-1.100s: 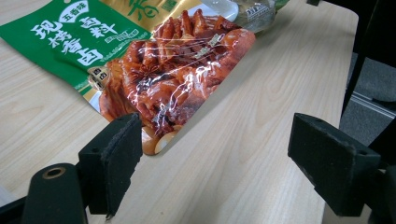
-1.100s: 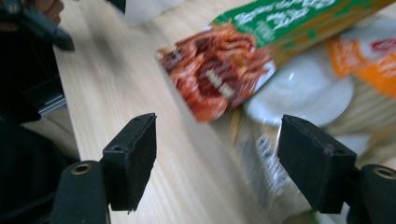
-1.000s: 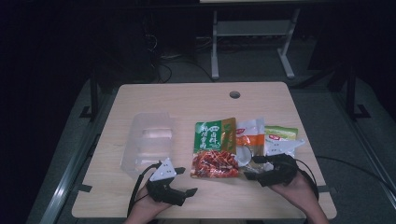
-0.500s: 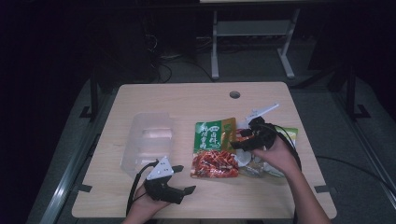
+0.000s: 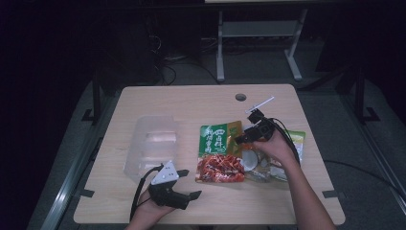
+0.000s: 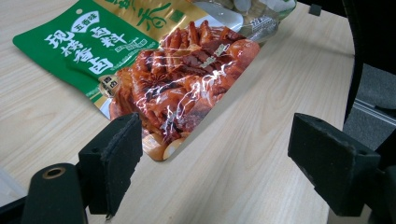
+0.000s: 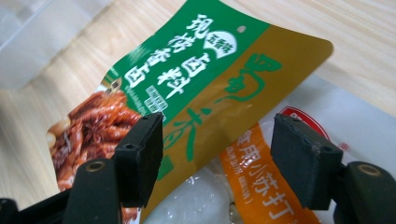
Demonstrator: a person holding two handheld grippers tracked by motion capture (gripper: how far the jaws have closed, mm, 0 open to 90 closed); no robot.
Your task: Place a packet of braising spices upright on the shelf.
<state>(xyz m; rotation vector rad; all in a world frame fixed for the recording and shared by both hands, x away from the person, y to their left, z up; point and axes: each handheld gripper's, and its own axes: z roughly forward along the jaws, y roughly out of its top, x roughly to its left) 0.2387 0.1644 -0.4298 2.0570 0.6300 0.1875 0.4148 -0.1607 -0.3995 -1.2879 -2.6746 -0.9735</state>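
Over the counter point(image 5: 143, 96), right gripper point(image 7: 217, 158) fingers point(image 7: 140, 154) spread, closing in around the green bag's point(image 5: 219, 139) top edge without pinching it, left gripper point(image 5: 184, 191) spread too, might slip off such shiny, flat plastic.

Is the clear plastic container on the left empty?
Empty: the clear plastic container shows only bare walls and table through it.

Green snack pouch point(image 5: 219, 152), flat, table ctr.
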